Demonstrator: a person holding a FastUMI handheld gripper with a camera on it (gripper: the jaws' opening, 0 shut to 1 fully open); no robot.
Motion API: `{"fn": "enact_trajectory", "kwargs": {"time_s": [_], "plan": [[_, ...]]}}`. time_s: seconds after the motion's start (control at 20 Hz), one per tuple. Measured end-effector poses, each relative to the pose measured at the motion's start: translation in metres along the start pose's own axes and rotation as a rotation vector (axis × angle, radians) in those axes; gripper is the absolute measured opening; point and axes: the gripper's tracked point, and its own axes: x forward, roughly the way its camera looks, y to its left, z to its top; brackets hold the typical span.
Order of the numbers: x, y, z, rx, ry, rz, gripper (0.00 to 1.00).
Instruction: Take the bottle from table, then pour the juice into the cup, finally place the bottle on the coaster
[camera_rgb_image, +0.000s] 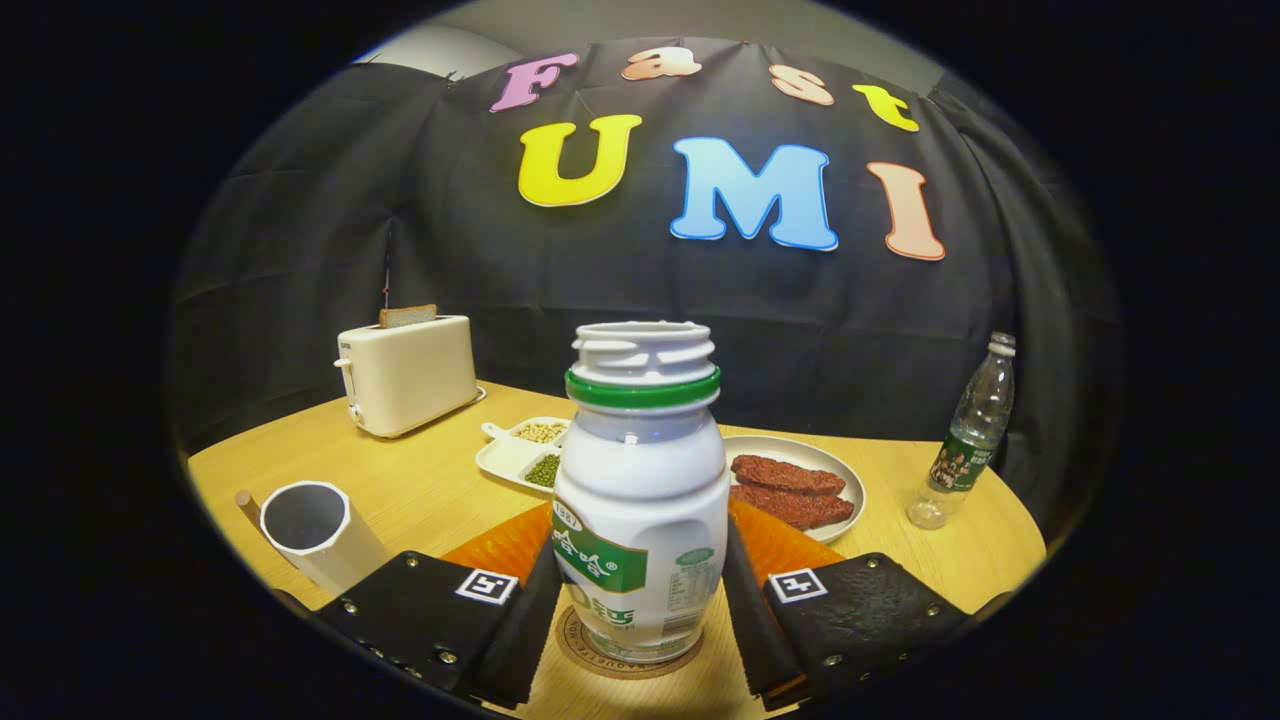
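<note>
**Standing the bottle on the coaster**

Gripping the uncapped white bottle (640, 500) from both sides, the fingers (640, 615) hold it upright, its base on the round coaster (620, 662) on the tabletop (430, 490). The white cup (315, 530) lies tilted beside the left finger. A plate (845, 480) of brown pieces sits beyond the bottle.

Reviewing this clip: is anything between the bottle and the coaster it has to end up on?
Nothing visible. The bottle stands upright between the gripper fingers, its base already over the round coaster; whether it rests on it is unclear. The cup and plate sit off to the sides.
</note>
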Motion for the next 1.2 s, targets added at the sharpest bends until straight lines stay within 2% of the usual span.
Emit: {"fn": "enact_trajectory", "kwargs": {"time_s": [0.1,0.35,0.45,0.55,0.65,0.75,1.0,1.2], "plan": [[0.0,0.004,-0.002,0.025,-0.004,0.017,0.76],[0.002,0.008,-0.005,-0.006,-0.032,0.013,0.77],[0.0,0.007,-0.005,-0.007,-0.04,0.013,0.79],[-0.007,0.006,0.005,0.013,-0.069,0.008,0.98],[-0.019,0.006,0.019,0.025,-0.097,0.002,0.99],[-0.035,-0.001,0.039,0.022,-0.125,-0.041,0.99],[-0.091,-0.003,0.108,0.046,-0.221,-0.073,0.99],[-0.134,-0.008,0.152,0.015,-0.256,-0.116,0.99]]}}
